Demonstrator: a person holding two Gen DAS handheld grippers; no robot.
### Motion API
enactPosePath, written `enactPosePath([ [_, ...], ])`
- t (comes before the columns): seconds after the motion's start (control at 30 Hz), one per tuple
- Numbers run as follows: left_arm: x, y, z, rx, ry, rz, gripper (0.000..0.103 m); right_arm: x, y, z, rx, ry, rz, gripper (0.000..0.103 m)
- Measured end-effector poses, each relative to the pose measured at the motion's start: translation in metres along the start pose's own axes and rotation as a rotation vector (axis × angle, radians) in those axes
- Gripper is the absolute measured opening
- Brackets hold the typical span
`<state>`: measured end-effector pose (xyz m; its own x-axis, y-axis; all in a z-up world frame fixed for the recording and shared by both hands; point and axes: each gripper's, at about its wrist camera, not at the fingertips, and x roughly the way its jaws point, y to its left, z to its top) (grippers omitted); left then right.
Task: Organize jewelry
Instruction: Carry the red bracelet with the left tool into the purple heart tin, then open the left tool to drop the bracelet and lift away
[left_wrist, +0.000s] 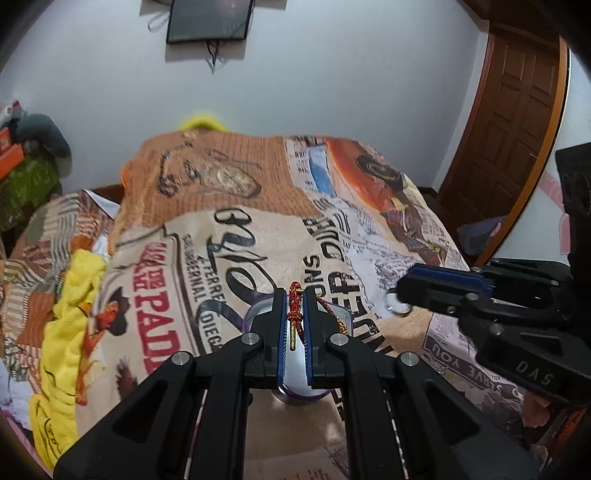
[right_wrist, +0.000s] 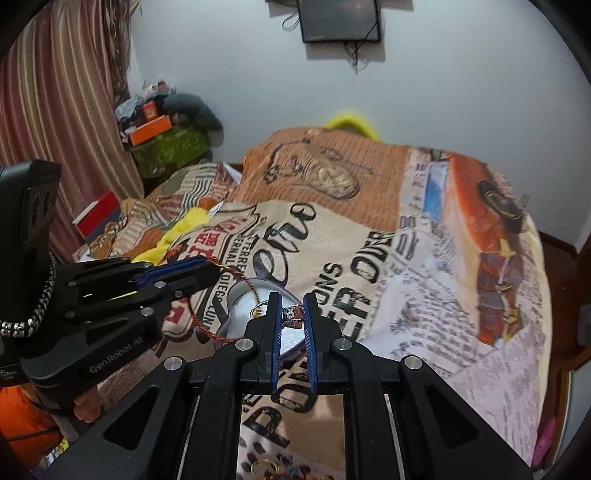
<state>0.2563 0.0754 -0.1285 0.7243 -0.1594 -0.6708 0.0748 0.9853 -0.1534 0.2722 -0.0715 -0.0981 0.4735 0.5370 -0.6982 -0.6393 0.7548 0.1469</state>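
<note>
— Over the bowl (left_wrist: 258, 314) on the bedspread (left_wrist: 236, 236), I have both claws busy. My left claw (left_wrist: 295, 317) is clamped on a red-and-gold cord (left_wrist: 293, 314); my right claw (right_wrist: 293, 317) is pinched on a ring (right_wrist: 293, 318).

— Where does each piece sit?

— The cord runs up between the left fingers, and its loose loop hangs down to the bowl's edge. The ring is held above the bowl, near its right rim.

— How do you finish well?

— I judge I should bring each piece low over the bowl's middle before I let go, one claw at a time, so the cord doesn't snag the ring or spill over the rim.

— What do they look like?

— The cord is thin, twisted, reddish with gold flecks and a gold tip. The ring has a silvery band and a dark reddish, glittery top. The bowl is pale and shiny inside.
</note>
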Motion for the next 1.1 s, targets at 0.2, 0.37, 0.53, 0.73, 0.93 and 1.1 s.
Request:
enactPosePath([
  [0.2, 0.032, 0.010, -0.004, -0.004, 0.090, -0.015, 0.007, 0.027, -0.001, 0.000, -0.024, 0.096, 0.042, 0.010],
  [0.37, 0.045, 0.019, -0.005, -0.025, 0.133, -0.022, 0.007, 0.046, 0.001, 0.000, -0.050, 0.159, 0.056, 0.010],
  [0.53, 0.051, 0.021, -0.004, -0.014, 0.157, -0.021, 0.007, 0.062, 0.000, -0.001, -0.060, 0.205, 0.067, 0.010],
  [0.73, 0.051, 0.025, -0.004, -0.022, 0.165, -0.017, 0.007, 0.069, 0.003, -0.004, -0.076, 0.230, 0.077, 0.010],
  [0.93, 0.044, 0.028, -0.005, -0.030, 0.162, -0.011, 0.009, 0.064, 0.006, -0.003, -0.086, 0.224, 0.072, 0.010],
  [1.1, 0.034, 0.023, -0.008, -0.001, 0.160, 0.009, 0.012, 0.055, 0.006, -0.002, -0.078, 0.221, 0.056, 0.012],
])
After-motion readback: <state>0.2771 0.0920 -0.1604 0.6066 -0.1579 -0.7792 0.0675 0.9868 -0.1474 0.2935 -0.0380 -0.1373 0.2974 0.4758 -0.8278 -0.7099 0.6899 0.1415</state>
